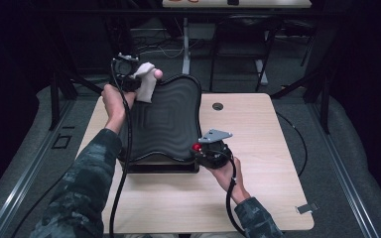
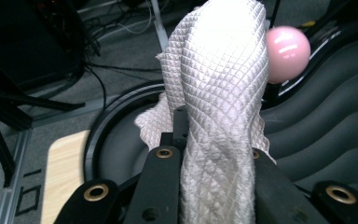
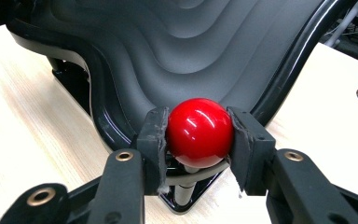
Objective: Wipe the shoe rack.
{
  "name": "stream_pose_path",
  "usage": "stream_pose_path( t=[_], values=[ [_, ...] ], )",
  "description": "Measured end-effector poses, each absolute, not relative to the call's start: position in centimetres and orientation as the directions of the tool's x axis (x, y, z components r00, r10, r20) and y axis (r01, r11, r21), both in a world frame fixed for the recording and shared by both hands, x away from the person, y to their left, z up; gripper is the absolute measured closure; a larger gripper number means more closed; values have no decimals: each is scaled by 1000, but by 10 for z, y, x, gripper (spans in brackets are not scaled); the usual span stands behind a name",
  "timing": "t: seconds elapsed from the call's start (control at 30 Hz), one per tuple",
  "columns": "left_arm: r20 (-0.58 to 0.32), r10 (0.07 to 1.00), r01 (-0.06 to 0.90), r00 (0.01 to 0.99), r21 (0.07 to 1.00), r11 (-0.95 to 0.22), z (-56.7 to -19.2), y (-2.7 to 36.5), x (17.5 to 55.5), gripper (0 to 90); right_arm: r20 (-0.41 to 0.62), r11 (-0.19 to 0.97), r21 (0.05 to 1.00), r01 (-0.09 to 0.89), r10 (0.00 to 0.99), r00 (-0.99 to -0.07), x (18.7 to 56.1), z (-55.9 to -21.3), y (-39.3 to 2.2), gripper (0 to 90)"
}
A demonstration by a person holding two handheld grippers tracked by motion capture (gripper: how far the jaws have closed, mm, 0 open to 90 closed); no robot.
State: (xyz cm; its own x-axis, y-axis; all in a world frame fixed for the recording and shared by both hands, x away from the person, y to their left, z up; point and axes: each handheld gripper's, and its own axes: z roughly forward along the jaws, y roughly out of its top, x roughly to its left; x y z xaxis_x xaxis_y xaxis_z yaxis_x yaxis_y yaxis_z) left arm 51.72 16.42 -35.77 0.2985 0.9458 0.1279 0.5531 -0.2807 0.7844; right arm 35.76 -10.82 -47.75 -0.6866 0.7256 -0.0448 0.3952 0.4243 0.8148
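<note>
A light wooden table (image 1: 258, 198) with a round cable hole (image 1: 218, 106) near its far edge was set on a grey carpeted floor (image 1: 357, 163), and metal rails (image 1: 25, 178) were laid along the floor on both sides. Beyond it, a second table (image 1: 235, 4) on a white leg (image 1: 185, 47) was seen, with loose cables (image 1: 154, 47) spread on the floor beneath. The surroundings were kept dark, the light being cast mainly on the near tabletop, and black frame struts (image 1: 59, 84) were placed at the left.
</note>
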Motion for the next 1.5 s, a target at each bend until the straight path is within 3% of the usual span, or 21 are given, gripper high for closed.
stream_pose_path(
  t=[0.6,0.8,1.5],
  values=[
    [150,942,550,301,779,-300,-373,152,531,847,-48,427,814,393,725,-687,358,-477,-108,602],
    [180,945,561,272,769,-308,-372,161,537,848,-47,425,815,395,726,-686,357,-478,-108,602],
    [137,977,636,161,743,-209,-363,212,543,848,-48,427,814,394,726,-686,357,-477,-108,602]
  ],
)
